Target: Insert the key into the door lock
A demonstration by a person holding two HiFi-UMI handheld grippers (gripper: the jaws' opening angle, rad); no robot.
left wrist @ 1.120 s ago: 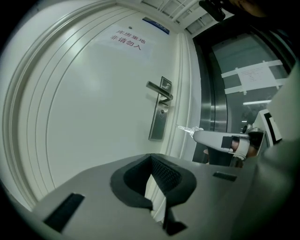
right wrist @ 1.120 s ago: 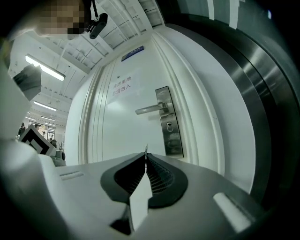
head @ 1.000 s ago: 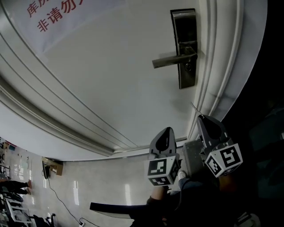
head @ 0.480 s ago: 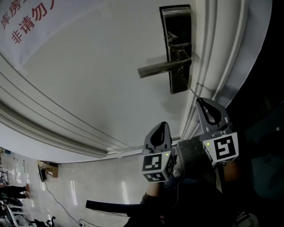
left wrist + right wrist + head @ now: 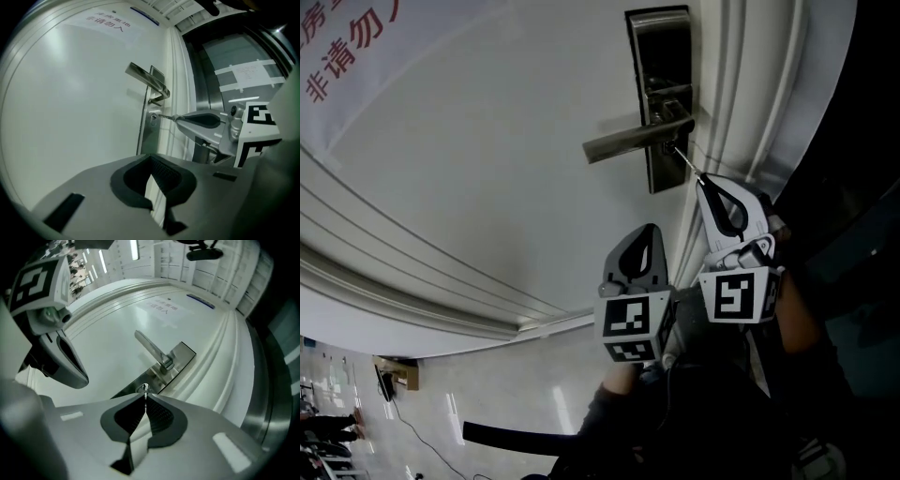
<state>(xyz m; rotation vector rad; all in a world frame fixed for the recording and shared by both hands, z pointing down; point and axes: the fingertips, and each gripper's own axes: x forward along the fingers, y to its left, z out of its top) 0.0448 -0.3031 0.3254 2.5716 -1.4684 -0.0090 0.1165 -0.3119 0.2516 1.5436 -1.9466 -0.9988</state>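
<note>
On the white door [image 5: 487, 169] a steel lock plate [image 5: 661, 56] carries a lever handle [image 5: 628, 141], with the keyhole [image 5: 153, 118] just below it. My right gripper [image 5: 705, 183] is shut on a thin metal key [image 5: 684, 161]. The key [image 5: 165, 116] points at the lock, and its tip is at the keyhole [image 5: 144, 388]; how deep it sits I cannot tell. My left gripper [image 5: 649, 230] hangs below and left of the right one, away from the lock. Its jaws are closed with nothing between them.
Raised door-frame mouldings [image 5: 741, 84] run just right of the lock plate, with a dark metal frame [image 5: 225, 61] beyond them. A white notice with red lettering [image 5: 337, 56] hangs at the door's upper left. Glossy floor with a cable [image 5: 412, 422] shows at lower left.
The right gripper has risen toward the lock, bringing the key tip from well below the plate up to the keyhole. The left gripper rose slightly and stays back.
</note>
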